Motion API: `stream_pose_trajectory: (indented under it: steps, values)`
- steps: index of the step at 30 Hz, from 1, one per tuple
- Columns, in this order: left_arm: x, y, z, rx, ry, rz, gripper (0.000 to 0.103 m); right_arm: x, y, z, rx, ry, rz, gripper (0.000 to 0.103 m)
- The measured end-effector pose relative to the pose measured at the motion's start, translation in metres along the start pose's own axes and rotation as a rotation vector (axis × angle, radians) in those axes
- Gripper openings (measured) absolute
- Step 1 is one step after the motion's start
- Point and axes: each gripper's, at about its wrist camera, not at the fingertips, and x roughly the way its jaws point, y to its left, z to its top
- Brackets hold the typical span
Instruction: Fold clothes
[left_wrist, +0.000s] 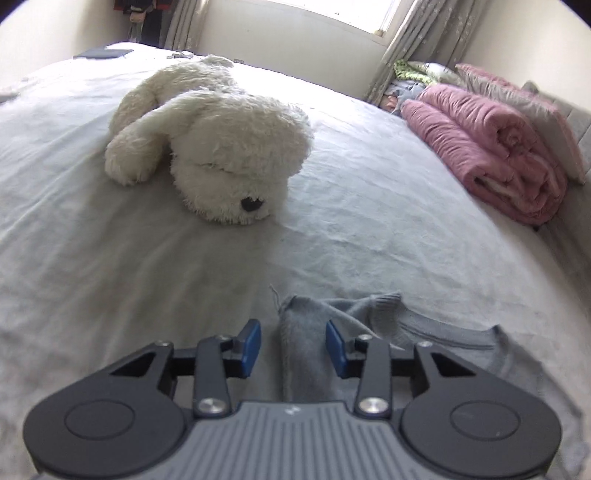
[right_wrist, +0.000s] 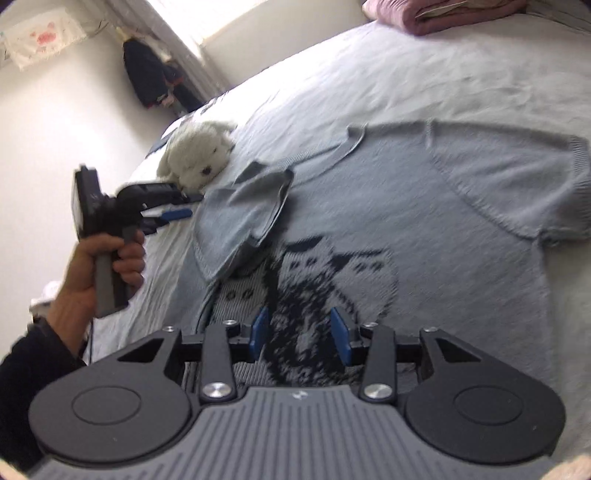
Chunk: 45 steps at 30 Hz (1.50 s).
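Note:
A light blue-grey knit top (right_wrist: 461, 221) with a dark cat picture lies spread flat on the bed, neck toward the far side. Its left sleeve (right_wrist: 243, 206) is folded in over the chest. My right gripper (right_wrist: 300, 334) hovers open over the cat picture, nothing between its blue pads. My left gripper (right_wrist: 179, 212), held in a person's hand (right_wrist: 107, 266), is open just left of the folded sleeve and clear of it. In the left wrist view the folded sleeve (left_wrist: 303, 332) shows beneath my open left gripper (left_wrist: 293, 347), with the pads not pressing it.
A white plush dog (left_wrist: 221, 147) lies on the pale sheet (left_wrist: 110, 258) beyond the top's neck. A rolled pink quilt (left_wrist: 480, 147) and pillows sit along the bed's right side. Dark clothes (right_wrist: 155, 77) hang by the window wall.

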Motion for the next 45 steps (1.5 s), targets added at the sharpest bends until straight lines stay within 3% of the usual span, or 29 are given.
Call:
stream_pose_trajectory:
  steps: [2, 5, 10, 13, 15, 19, 23, 27, 29, 33, 38, 42, 45]
  values:
    - [0.012, -0.007, -0.001, 0.034, -0.004, 0.064, 0.039, -0.001, -0.004, 0.002, 0.010, -0.002, -0.013, 0.042]
    - [0.019, -0.020, -0.005, 0.105, -0.034, 0.121, 0.026, -0.004, -0.004, 0.002, -0.005, -0.006, -0.022, 0.042]
    - [0.012, -0.028, -0.008, 0.119, -0.059, 0.180, 0.026, -0.021, -0.021, 0.014, 0.016, -0.061, -0.089, 0.043]
    - [-0.003, -0.036, -0.010, 0.123, -0.089, 0.201, 0.025, -0.035, -0.048, 0.029, 0.085, -0.097, -0.165, 0.055]
    - [-0.016, -0.043, -0.012, 0.129, -0.114, 0.212, 0.025, -0.043, -0.069, 0.041, 0.130, -0.112, -0.219, 0.056]
    - [-0.041, -0.067, -0.033, 0.184, -0.117, 0.143, 0.026, -0.061, -0.117, 0.058, 0.276, -0.176, -0.331, 0.056]
    - [-0.056, -0.087, -0.065, 0.219, -0.059, 0.081, 0.026, -0.064, -0.153, 0.053, 0.453, -0.155, -0.350, 0.056]
    - [-0.063, -0.105, -0.096, 0.274, -0.031, 0.028, 0.026, -0.062, -0.142, 0.053, 0.434, -0.145, -0.271, 0.056]
    - [-0.060, -0.117, -0.113, 0.334, -0.005, 0.033, 0.026, -0.060, -0.137, 0.054, 0.396, -0.143, -0.288, 0.057]
    - [-0.068, -0.139, -0.129, 0.469, -0.034, 0.050, 0.026, -0.063, -0.151, 0.051, 0.463, -0.135, -0.335, 0.058]
    - [-0.062, -0.139, -0.082, 0.299, -0.031, -0.050, 0.027, -0.063, -0.149, 0.050, 0.488, -0.141, -0.306, 0.058]
    - [-0.023, -0.140, -0.047, 0.190, 0.006, -0.043, 0.029, -0.061, -0.148, 0.052, 0.470, -0.144, -0.313, 0.058]
    - [0.008, -0.145, -0.043, 0.162, 0.058, -0.061, 0.029, -0.057, -0.160, 0.051, 0.506, -0.128, -0.351, 0.058]
